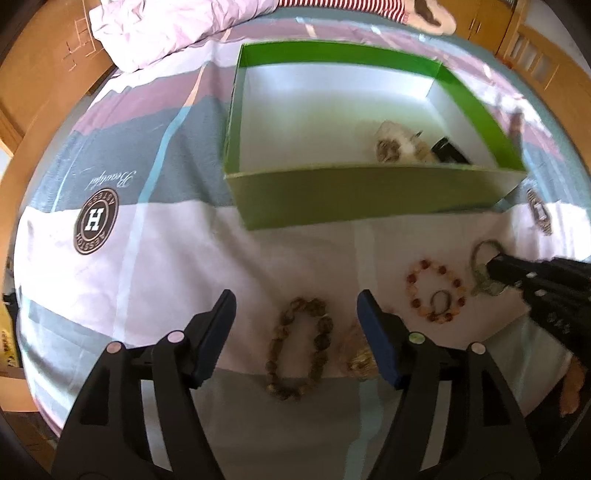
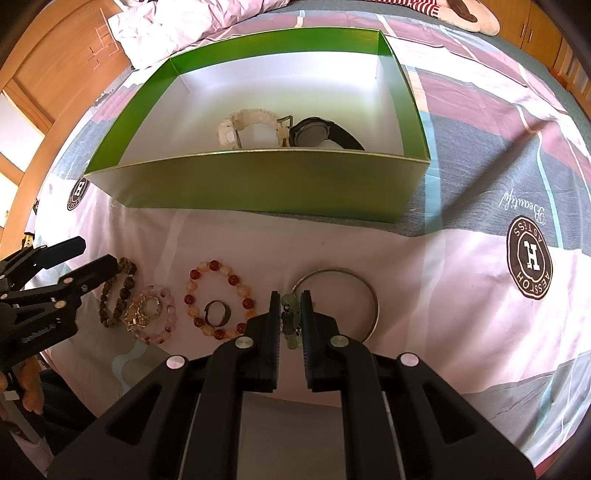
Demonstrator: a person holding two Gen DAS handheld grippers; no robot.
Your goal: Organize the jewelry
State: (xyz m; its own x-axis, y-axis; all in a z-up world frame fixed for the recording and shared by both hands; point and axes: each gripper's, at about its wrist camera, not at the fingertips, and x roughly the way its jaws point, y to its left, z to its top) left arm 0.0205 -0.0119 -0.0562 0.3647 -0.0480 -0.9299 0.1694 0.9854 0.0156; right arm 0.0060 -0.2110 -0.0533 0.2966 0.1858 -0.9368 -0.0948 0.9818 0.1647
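Observation:
A green box [image 2: 258, 184] with a white inside lies on the bed and holds a white watch [image 2: 251, 127] and a black watch [image 2: 317, 134]. In front of it lie a brown bead bracelet [image 1: 299, 349], a pink bead bracelet [image 2: 151, 314], a red and orange bead bracelet [image 2: 219, 301] with a ring [image 2: 217, 313] inside it, and a silver bangle [image 2: 340, 299]. My right gripper [image 2: 290, 314] is shut on a pale green bead bracelet [image 2: 290, 306] beside the bangle. My left gripper [image 1: 295, 310] is open above the brown bracelet.
The box also shows in the left wrist view [image 1: 369, 199]. A rumpled pink quilt [image 1: 166, 29] lies at the far left of the bed. Wooden cabinets [image 2: 44, 85] stand around the bed. A plush toy [image 2: 469, 14] lies at the far edge.

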